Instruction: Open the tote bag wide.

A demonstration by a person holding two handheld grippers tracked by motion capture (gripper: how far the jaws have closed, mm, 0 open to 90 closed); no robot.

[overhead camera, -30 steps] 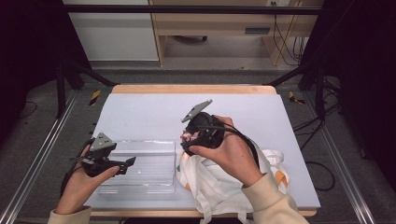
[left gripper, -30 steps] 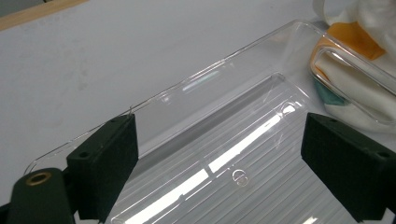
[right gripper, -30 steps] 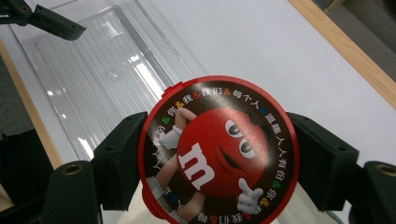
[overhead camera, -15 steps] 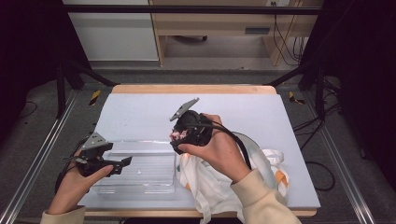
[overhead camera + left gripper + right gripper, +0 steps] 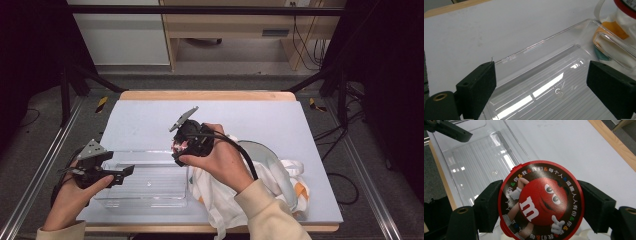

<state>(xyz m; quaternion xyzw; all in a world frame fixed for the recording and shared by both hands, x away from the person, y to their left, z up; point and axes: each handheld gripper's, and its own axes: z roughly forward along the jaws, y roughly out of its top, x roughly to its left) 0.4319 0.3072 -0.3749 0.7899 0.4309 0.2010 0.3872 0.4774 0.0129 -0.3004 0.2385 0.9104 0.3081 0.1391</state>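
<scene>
The right gripper (image 5: 540, 207) is clamped on a round red candy tin (image 5: 541, 203), lid toward its camera, jaws pressing opposite edges; the tin hangs above the table beside the clear plastic tray (image 5: 145, 187), at the tray's far right corner; the tray lies down and left of it, long axis across the table; the left gripper (image 5: 544, 90), jaws wide apart and empty, hovers over the tray's left end.

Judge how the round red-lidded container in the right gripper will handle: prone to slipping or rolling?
The red-lidded container is pinched at its round rim by the right gripper, so it could swivel between them. Its glossy lid looks slippery. Set on edge it would probably roll; flat in the clear tray, it should rest steadily.
</scene>
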